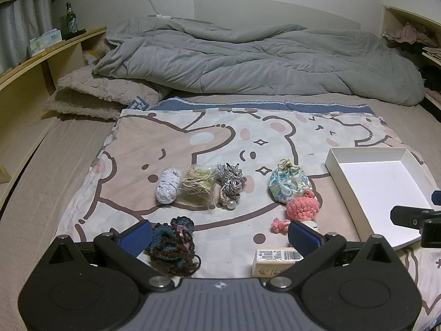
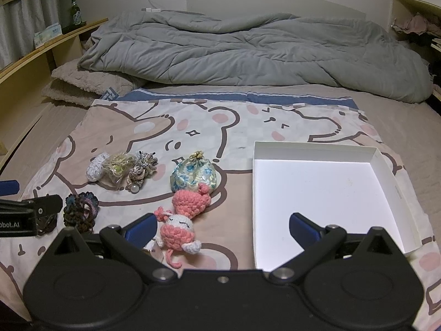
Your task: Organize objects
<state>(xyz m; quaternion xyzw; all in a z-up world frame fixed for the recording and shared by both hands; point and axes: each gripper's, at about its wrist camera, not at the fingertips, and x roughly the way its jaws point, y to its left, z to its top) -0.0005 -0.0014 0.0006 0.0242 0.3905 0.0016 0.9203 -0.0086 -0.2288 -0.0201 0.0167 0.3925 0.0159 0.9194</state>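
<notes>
Small items lie on a bear-print cloth (image 1: 176, 143) on the bed. In a row: a white yarn bundle (image 1: 167, 185), a bag of cream cord (image 1: 197, 183), a grey-white cord with a pearl (image 1: 231, 184), a blue floral pouch (image 1: 289, 184) and a pink crochet toy (image 1: 302, 207). A dark crochet piece (image 1: 172, 244) and a cream barcoded box (image 1: 275, 260) lie by my open, empty left gripper (image 1: 220, 238). An empty white box (image 2: 325, 190) sits right. My right gripper (image 2: 222, 230) is open, empty, with the pink toy (image 2: 183, 218) by its left finger.
A rumpled grey duvet (image 1: 248, 58) and a beige fleece blanket (image 1: 102, 96) lie across the far bed. Wooden shelves run along the left (image 1: 41, 55), holding a green bottle (image 1: 70, 18) and a tissue pack, and along the right (image 1: 413, 27), holding clothes.
</notes>
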